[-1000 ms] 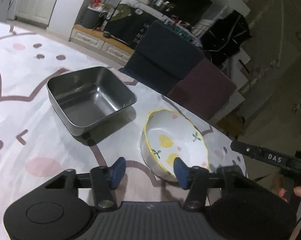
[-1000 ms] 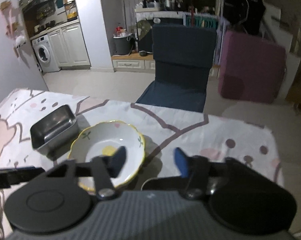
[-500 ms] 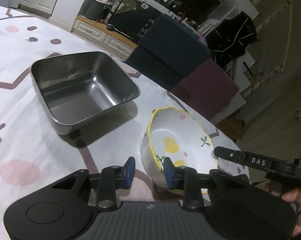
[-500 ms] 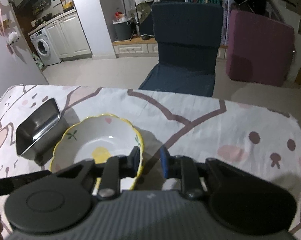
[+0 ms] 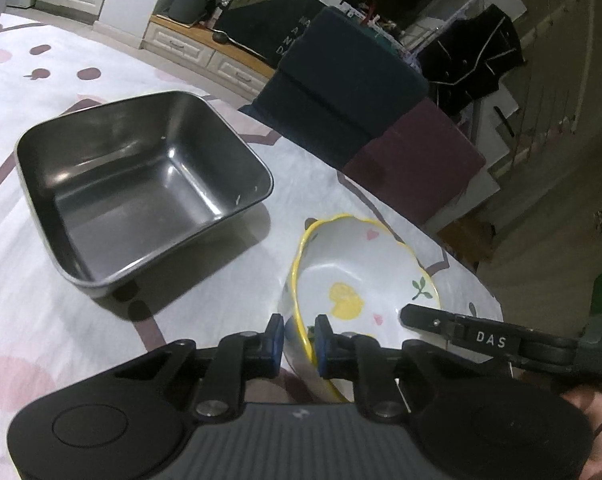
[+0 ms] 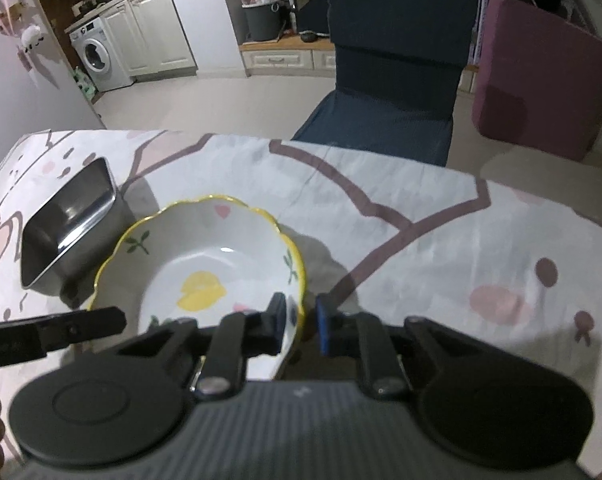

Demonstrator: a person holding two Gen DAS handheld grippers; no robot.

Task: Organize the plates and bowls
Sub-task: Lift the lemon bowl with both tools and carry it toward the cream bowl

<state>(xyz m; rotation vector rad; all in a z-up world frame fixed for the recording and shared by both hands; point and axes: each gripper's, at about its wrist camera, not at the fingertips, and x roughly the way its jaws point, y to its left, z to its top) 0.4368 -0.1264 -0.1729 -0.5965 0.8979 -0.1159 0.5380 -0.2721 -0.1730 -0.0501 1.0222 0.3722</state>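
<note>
Two bits of tableware sitting on a white tablecloth with pink and mauve cartoon print (image 5: 29, 320) (image 6: 441, 240): a white ceramic bowl with a wavy yellow rim and lemon-and-heart print (image 5: 365, 280) (image 6: 217, 264), and a square stainless steel dish with rounded corners (image 5: 141, 188) (image 6: 69, 228). Steel dish empty, parked just beside the bowl, not touching as far as visible. Bowl near the table edge closest to the chairs.

Left gripper (image 5: 296, 340) straddling the bowl's near rim, one blue pad outside the wall, the other inside. Jaws closing, rim between them, narrow gaps on both sides, so not quite clamped yet.

Right gripper (image 6: 302, 326) doing the same on the opposite side of the rim: dark finger inside the bowl, blue pad outside. Also closing, rim between the pads, sliver of gap showing, no firm pinch visible.

Each wrist view catching the other tool's black finger poking in from the side; also part of a hand (image 5: 589, 404) at the right edge of the left view.

Beyond the table: a navy blue folding floor chair (image 6: 397, 60) (image 5: 341, 92) and a maroon cushion (image 6: 541, 80) (image 5: 417, 164) beside it.
</note>
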